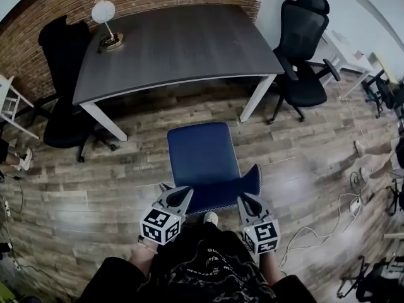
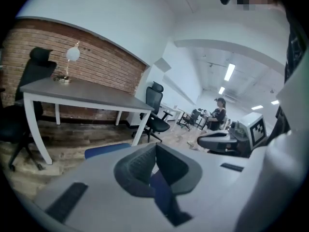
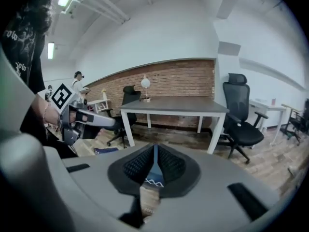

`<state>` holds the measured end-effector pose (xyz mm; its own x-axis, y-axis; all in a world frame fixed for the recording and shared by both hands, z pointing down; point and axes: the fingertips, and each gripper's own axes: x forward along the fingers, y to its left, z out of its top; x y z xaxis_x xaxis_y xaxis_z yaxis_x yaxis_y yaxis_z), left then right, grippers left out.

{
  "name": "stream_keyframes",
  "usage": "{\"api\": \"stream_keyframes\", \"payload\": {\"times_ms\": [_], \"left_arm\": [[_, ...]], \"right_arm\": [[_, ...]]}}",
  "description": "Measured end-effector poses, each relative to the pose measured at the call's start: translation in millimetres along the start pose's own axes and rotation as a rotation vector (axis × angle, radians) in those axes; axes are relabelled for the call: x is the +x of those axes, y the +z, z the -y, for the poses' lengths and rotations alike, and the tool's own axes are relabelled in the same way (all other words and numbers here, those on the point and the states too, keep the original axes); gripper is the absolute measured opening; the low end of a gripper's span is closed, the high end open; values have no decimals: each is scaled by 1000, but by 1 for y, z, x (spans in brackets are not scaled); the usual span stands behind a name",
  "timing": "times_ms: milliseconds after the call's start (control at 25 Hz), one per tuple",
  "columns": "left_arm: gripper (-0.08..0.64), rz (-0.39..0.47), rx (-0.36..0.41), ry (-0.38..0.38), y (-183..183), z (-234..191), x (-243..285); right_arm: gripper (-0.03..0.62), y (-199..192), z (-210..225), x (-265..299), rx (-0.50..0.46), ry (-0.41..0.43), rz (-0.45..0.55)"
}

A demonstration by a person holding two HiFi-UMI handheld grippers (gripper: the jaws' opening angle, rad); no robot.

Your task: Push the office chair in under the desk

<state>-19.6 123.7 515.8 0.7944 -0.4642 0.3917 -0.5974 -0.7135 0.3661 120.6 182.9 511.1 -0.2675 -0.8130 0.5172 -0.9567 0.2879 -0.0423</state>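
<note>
A blue office chair (image 1: 202, 156) stands on the wood floor in front of the grey desk (image 1: 183, 43), its seat outside the desk's front edge. My left gripper (image 1: 180, 197) and right gripper (image 1: 246, 201) are at the two ends of the backrest's top edge, both shut with nothing between the jaws. In the left gripper view the closed left gripper (image 2: 155, 149) points past the blue chair (image 2: 104, 150) toward the desk (image 2: 82, 93). In the right gripper view the shut right gripper (image 3: 155, 151) sits over blue fabric (image 3: 153, 175) with white stitching, facing the desk (image 3: 178, 105).
A black office chair (image 1: 303, 49) stands at the desk's right end and another (image 1: 63, 87) at its left. A lamp (image 1: 104, 14) sits on the desk's far left corner. Cables (image 1: 328, 226) lie on the floor at right. A person (image 2: 218, 112) stands far off.
</note>
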Motion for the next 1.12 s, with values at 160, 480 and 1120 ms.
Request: {"api": "stream_keyframes", "payload": {"times_ms": [160, 480, 1120], "left_arm": [[9, 44, -20, 51, 0, 2, -9], [163, 12, 21, 44, -5, 17, -20], [255, -364, 329, -86, -64, 47, -4]], "right_arm": [[20, -3, -2, 4, -94, 124, -37], [146, -4, -12, 5, -187, 346, -58], [225, -56, -17, 12, -638, 593, -331]]}}
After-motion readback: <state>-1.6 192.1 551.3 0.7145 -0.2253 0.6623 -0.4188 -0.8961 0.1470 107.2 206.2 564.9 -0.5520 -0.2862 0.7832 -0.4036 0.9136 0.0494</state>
